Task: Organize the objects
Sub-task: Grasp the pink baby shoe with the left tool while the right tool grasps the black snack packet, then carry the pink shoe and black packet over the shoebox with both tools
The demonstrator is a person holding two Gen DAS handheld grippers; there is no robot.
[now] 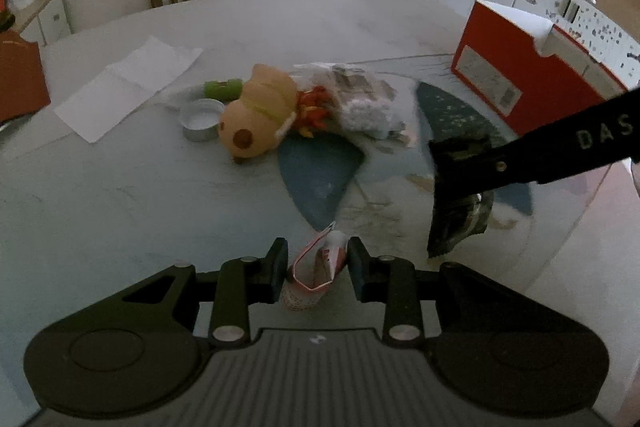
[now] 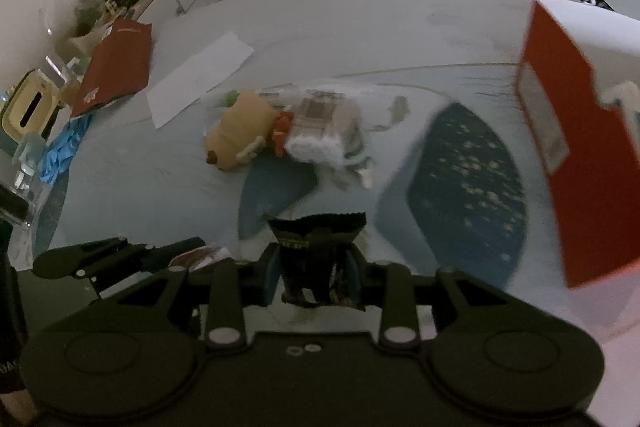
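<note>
Both picks done, nothing placed yet: left gripper point(image 1: 317, 269) pinching pink sachet point(image 1: 316, 277), right gripper point(image 2: 311, 277) pinching dark packet point(image 2: 320, 259), both off the table point(image 1: 120, 195). Ahead of them: plush point(image 1: 258, 115), clear bags point(image 1: 360, 95), tin lid point(image 1: 202, 119) left. Red box point(image 2: 580, 155) close on right, likely drop spot

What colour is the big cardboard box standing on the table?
The cardboard box is red with a white top, clearest in the left wrist view.
</note>
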